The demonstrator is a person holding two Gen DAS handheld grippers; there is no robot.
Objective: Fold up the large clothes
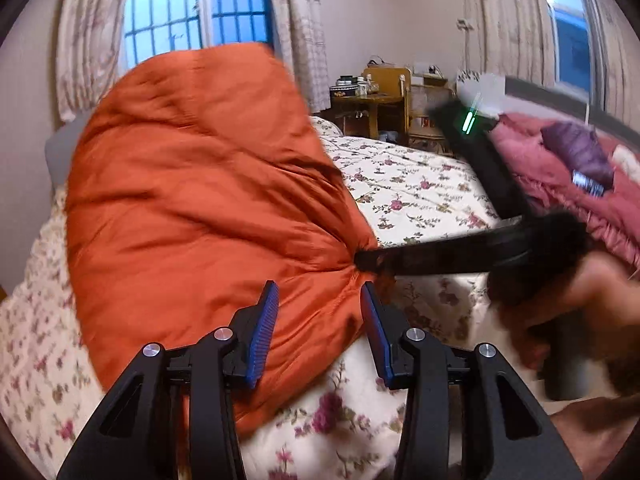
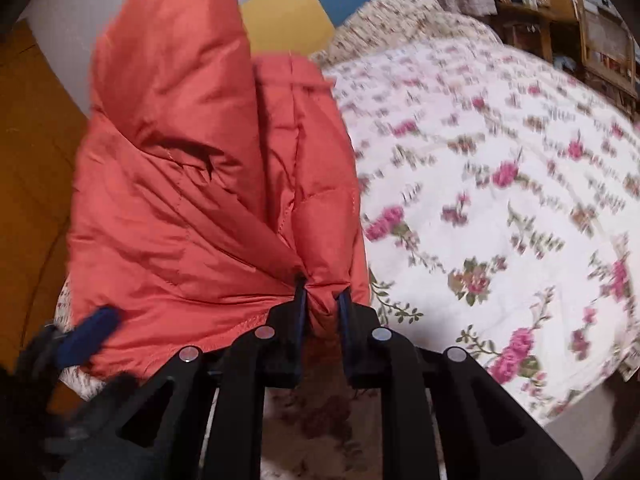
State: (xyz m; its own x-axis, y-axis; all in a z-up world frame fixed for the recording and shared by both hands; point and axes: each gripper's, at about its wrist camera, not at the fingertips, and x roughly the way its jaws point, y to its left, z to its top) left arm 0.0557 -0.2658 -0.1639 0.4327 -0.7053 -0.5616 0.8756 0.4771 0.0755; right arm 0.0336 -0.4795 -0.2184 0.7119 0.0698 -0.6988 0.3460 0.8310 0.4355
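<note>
The right gripper (image 2: 322, 300) pinches a bunched fold of the orange jacket (image 1: 208, 200), lifting it above the floral bedspread (image 1: 412, 188). The left gripper (image 1: 318, 308) is spread open around the jacket's lower edge. A pink quilt (image 1: 560, 184) lies heaped farther back on the bed.

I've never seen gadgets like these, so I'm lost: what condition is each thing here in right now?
Orange puffer jacket: bunched, lifted off the bed, pinched at one spot.
Right gripper: shut on a pinch of jacket fabric.
Left gripper: open, blue pads apart, jacket between them, not clamped.
Floral bedspread: spread over the bed.
Pink garment: lying crumpled on the bed's far side.
Curtains: drawn aside, barred window showing.
</note>
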